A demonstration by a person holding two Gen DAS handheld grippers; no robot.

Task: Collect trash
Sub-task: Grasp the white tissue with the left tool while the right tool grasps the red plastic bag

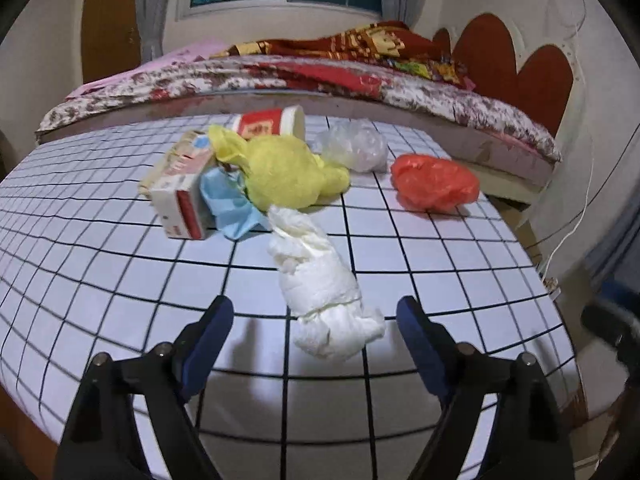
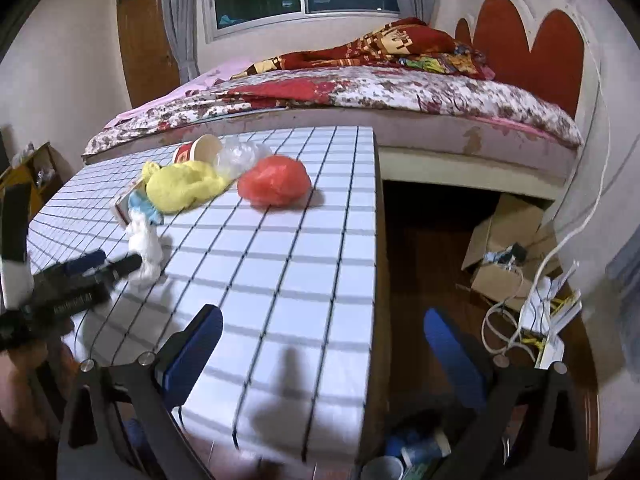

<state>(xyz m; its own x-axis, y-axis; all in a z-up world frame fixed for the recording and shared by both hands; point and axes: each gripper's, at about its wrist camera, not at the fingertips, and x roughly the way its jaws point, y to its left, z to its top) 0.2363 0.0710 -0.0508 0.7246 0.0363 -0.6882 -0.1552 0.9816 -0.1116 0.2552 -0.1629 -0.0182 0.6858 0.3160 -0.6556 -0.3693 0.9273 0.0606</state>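
Note:
Trash lies on a table with a white grid cloth [image 1: 100, 248]. A crumpled white tissue [image 1: 320, 284] lies nearest, its near end between the fingers of my open left gripper [image 1: 316, 312]. Behind it are a yellow bag [image 1: 288, 170], a blue mask [image 1: 230, 204], a red-and-white carton [image 1: 180, 188], a tipped paper cup [image 1: 272, 122], a clear plastic bag [image 1: 354, 144] and an orange bag [image 1: 434, 182]. My right gripper [image 2: 324, 320] is open and empty over the table's near right edge. The left gripper [image 2: 112, 264] shows there beside the tissue [image 2: 144, 246], with the orange bag [image 2: 274, 180] farther back.
A bed with a floral cover [image 2: 360, 92] stands behind the table. On the floor to the right are a cardboard box [image 2: 508, 240], white cables [image 2: 516, 320] and a bin with cups [image 2: 416, 452] below the table edge.

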